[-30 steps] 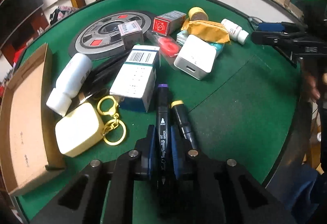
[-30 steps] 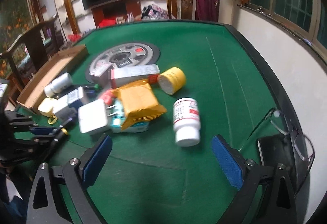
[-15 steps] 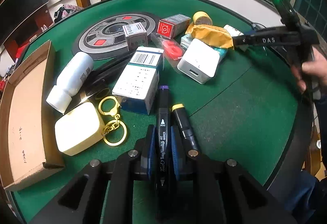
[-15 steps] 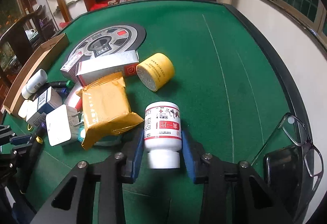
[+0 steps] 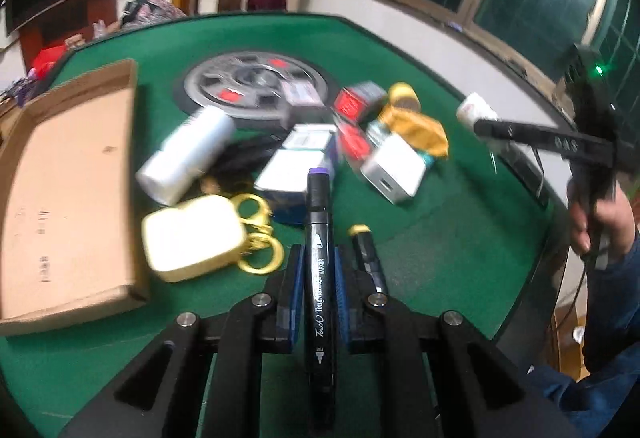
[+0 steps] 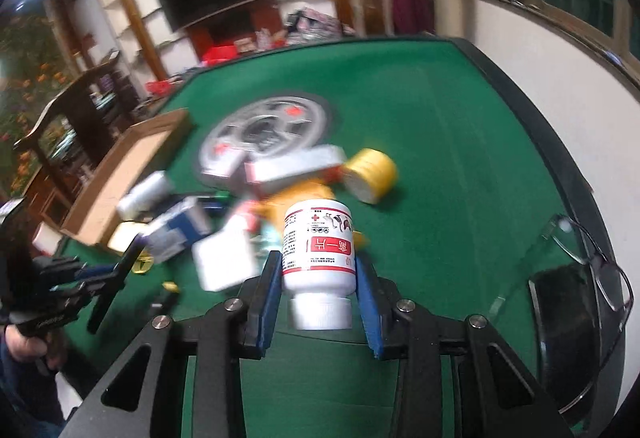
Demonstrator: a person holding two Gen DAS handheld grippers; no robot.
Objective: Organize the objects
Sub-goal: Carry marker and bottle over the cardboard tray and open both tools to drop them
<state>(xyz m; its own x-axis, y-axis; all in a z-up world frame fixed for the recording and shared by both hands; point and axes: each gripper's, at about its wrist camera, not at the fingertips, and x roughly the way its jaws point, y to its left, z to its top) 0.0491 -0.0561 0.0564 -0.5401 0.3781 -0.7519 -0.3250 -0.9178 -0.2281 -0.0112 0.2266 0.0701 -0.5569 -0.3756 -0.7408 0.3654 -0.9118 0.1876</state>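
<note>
The left wrist view is showing the left tongs (image 5: 317, 270) clamping a black marker (image 5: 319, 258), blue pads tight on its barrel. The marker is lying along the tongs, its purple-tipped cap pointing away from the camera toward the pile, white lettering running down its length. A second marker (image 5: 368, 258) with a yellow tip is lying on the green surface (image 5: 440, 238) just right of the pads. Only this view is showing the open cardboard box (image 5: 68, 194) full on at the left, a cream case (image 5: 192, 238) with gold rings (image 5: 256, 234) beside it, and a white charger (image 5: 394, 168).

The right wrist view is showing the right tongs (image 6: 318, 290) gripping a white bottle (image 6: 319, 258), held above the surface, pads pressing both sides. The bottle's long axis is running along the tongs, its ribbed white cap toward the camera and its base pointing away; a red-and-white label is wrapping it. Only this view is showing glasses (image 6: 592, 258) lying over a dark phone (image 6: 560, 298) at the right edge, and a yellow tape roll (image 6: 372, 174) lying on its side. The pile is blurring in both views.
</note>
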